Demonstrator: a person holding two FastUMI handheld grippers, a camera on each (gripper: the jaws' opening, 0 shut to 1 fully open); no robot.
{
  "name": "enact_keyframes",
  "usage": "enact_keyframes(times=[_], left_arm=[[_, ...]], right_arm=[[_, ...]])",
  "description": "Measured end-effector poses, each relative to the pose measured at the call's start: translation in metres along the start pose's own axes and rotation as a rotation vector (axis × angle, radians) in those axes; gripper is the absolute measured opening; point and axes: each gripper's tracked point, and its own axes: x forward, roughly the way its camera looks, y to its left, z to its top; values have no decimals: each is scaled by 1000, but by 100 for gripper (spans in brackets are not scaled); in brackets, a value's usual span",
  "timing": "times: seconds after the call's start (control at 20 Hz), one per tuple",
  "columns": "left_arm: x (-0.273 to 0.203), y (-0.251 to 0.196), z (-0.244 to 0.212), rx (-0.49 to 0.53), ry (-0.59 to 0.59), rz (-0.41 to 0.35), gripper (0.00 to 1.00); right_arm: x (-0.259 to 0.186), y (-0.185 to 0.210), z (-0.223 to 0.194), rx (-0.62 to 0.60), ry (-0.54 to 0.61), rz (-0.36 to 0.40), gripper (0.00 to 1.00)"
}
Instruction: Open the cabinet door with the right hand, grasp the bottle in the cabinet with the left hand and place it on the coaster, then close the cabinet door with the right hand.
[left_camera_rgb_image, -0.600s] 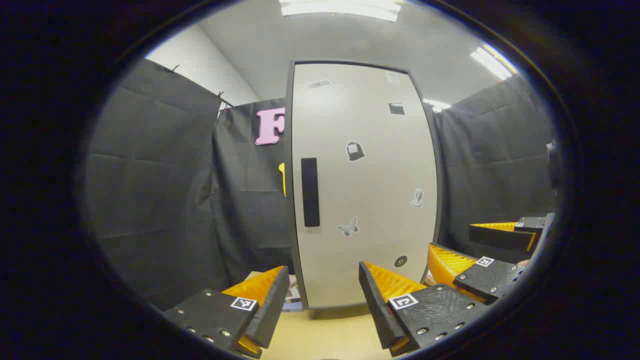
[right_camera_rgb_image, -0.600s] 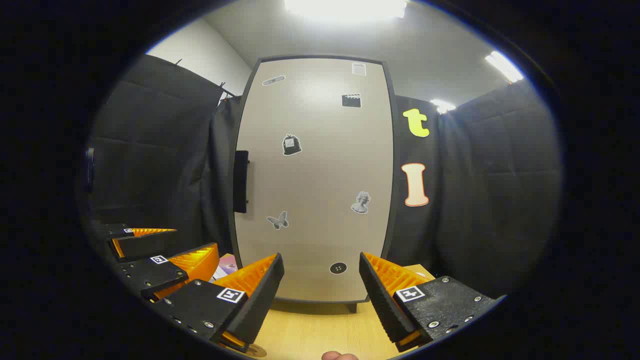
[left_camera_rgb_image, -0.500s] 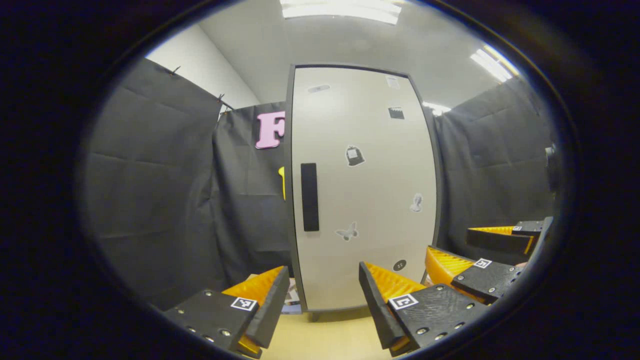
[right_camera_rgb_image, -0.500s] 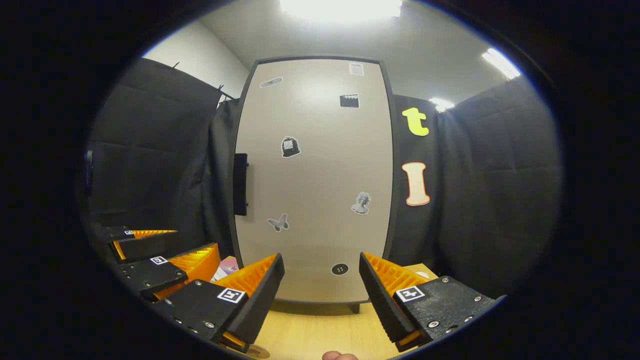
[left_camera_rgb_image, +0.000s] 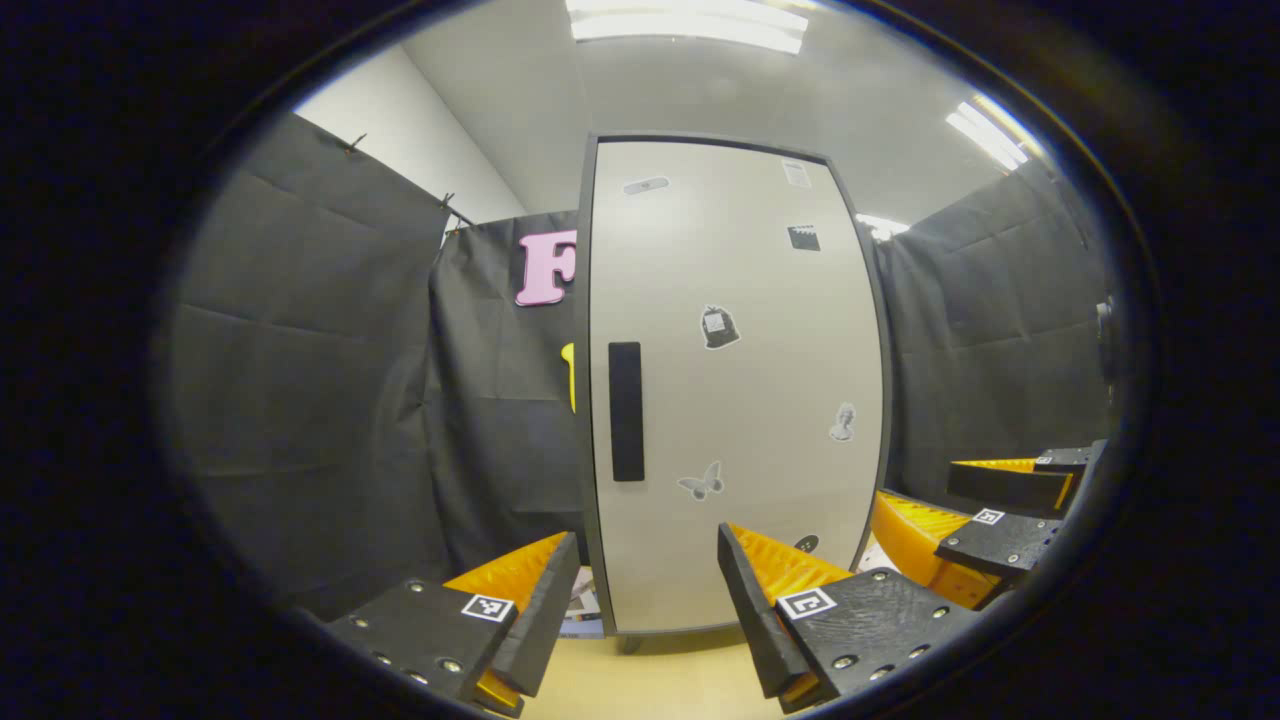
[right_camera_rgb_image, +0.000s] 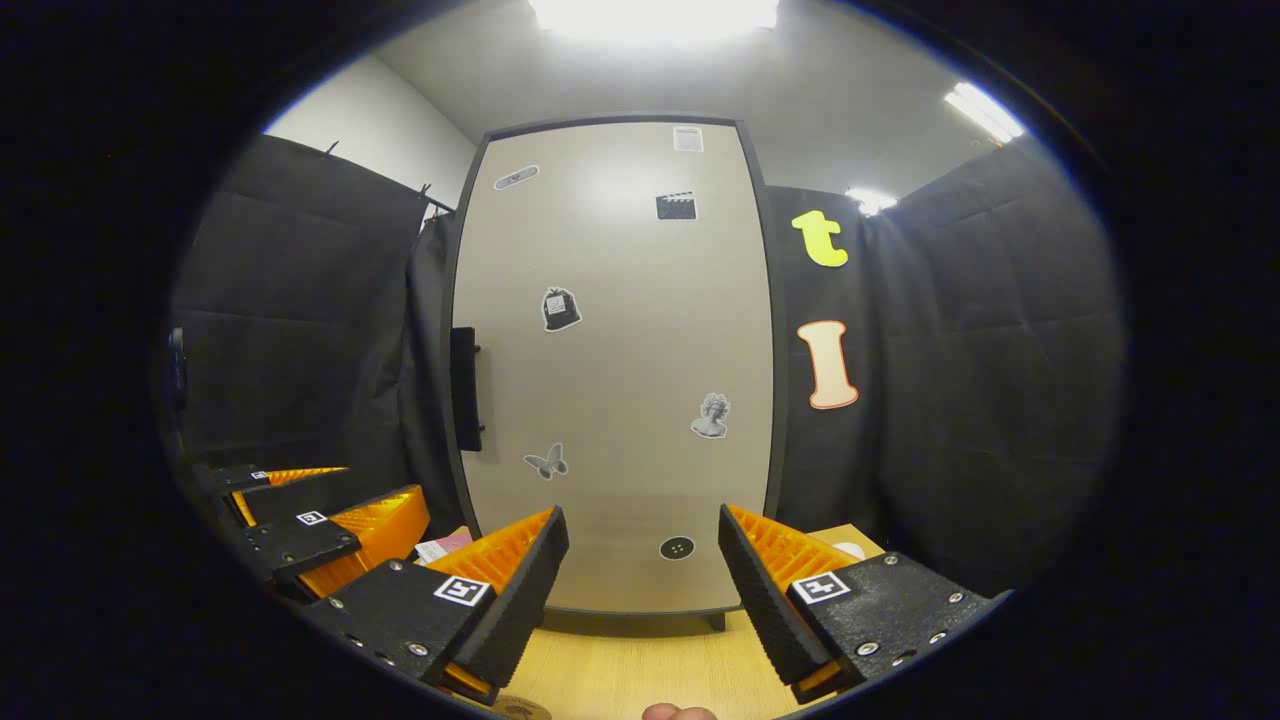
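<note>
Left gripper view: cabinet door (left_camera_rgb_image: 735, 390) closed, left gripper (left_camera_rgb_image: 648, 600) and right gripper (right_camera_rgb_image: 643, 590) both spread, holding nothing

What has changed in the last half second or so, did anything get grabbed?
Nothing was grabbed. In both views the cabinet door slid slightly lower in frame, so both cameras tilted up or shifted a little. In the left gripper view the right tongs sit lower and nearer the edge than before. The door stayed shut, its handle untouched, and the left tongs and the right tongs stayed open and empty.
</note>
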Motion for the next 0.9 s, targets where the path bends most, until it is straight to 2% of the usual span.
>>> enact_keyframes(times=[0.05, 0.15, 0.2, 0.45, 0.55, 0.6, 0.65, 0.7, 0.9], left_arm=[[0, -2, 0, -1, -4, -5, 84], [1, -6, 1, 2, -2, -11, 75], [2, -7, 0, 4, 1, -12, 80], [3, -13, -1, -10, 8, -24, 80], [3, -14, -1, -4, 7, -24, 75], [3, -14, -1, -3, 10, -24, 84], [2, -15, -2, -6, 14, -28, 84], [2, -15, 0, -8, 12, -30, 80], [2, -12, 1, -5, 7, -21, 75]], right_arm=[[0, 0, 0, -3, -1, 0, 94], [0, 0, 4, -11, -8, 1, 94], [-1, 0, 7, -16, -13, 1, 94], [-2, -1, 11, -29, -25, 4, 94], [-3, -4, 11, -25, -21, 0, 94], [-3, -4, 12, -24, -20, 0, 94], [-3, -4, 12, -22, -21, 1, 94], [-4, -4, 13, -21, -23, 2, 94], [-2, -3, 15, -29, -28, 4, 94]])
